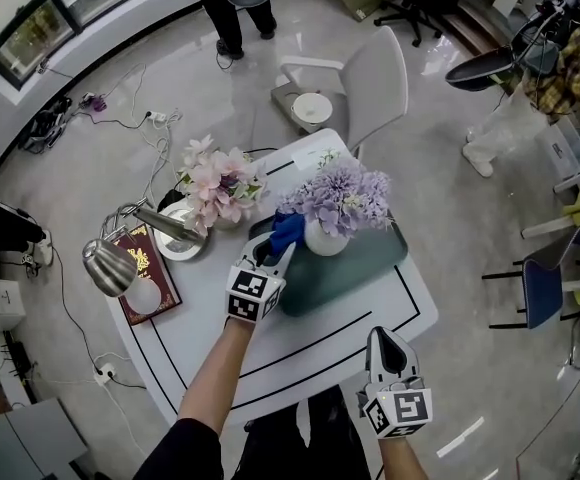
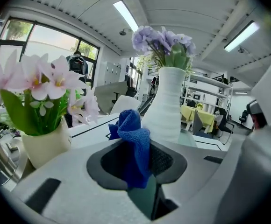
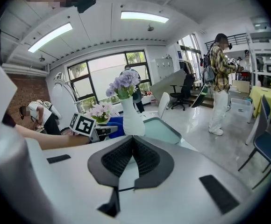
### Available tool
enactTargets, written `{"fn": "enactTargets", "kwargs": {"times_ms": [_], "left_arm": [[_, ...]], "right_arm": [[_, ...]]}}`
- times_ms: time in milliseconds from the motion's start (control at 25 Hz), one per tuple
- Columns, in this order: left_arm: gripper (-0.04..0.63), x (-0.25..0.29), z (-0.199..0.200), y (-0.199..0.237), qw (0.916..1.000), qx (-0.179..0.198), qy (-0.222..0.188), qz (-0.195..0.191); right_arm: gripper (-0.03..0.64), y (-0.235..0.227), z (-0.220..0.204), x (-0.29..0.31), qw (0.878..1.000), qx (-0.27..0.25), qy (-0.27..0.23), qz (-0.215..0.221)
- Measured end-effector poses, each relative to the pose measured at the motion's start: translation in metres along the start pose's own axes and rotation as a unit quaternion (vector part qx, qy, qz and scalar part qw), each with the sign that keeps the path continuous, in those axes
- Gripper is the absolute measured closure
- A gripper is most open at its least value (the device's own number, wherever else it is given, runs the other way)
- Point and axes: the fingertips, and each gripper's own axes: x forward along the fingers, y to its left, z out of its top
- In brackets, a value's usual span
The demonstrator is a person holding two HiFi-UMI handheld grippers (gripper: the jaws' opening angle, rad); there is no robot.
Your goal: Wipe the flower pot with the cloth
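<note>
A white vase-shaped flower pot (image 1: 325,237) with purple flowers (image 1: 342,196) stands on a teal tray (image 1: 360,265). My left gripper (image 1: 273,255) is shut on a blue cloth (image 1: 287,230), held just left of the pot; whether it touches I cannot tell. In the left gripper view the blue cloth (image 2: 134,146) bunches between the jaws, with the white pot (image 2: 168,103) right behind. My right gripper (image 1: 385,350) hovers at the table's near edge, shut on nothing. Its own view shows the pot (image 3: 131,117) and the left gripper (image 3: 99,131) ahead.
A cream pot of pink flowers (image 1: 219,185) stands left of the tray, seen close in the left gripper view (image 2: 42,107). A desk lamp (image 1: 110,264), a red book (image 1: 148,271) and a plate (image 1: 177,243) crowd the table's left. A white chair (image 1: 362,88) stands behind the table.
</note>
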Motion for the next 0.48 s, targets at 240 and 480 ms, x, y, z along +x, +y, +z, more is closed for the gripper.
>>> {"fn": "enactTargets", "kwargs": {"times_ms": [240,480], "left_arm": [[0.489,-0.051,0.036,-0.047,0.9973,-0.012,-0.073,-0.002],[0.489,-0.044,0.052,-0.108,0.9943,0.024,-0.084,-0.061]], "right_arm": [[0.609,-0.004,0.004,0.009,1.000,0.006,-0.012,0.004],[0.609,-0.012,0.007,0.008,1.000,0.012,-0.018,0.001]]}}
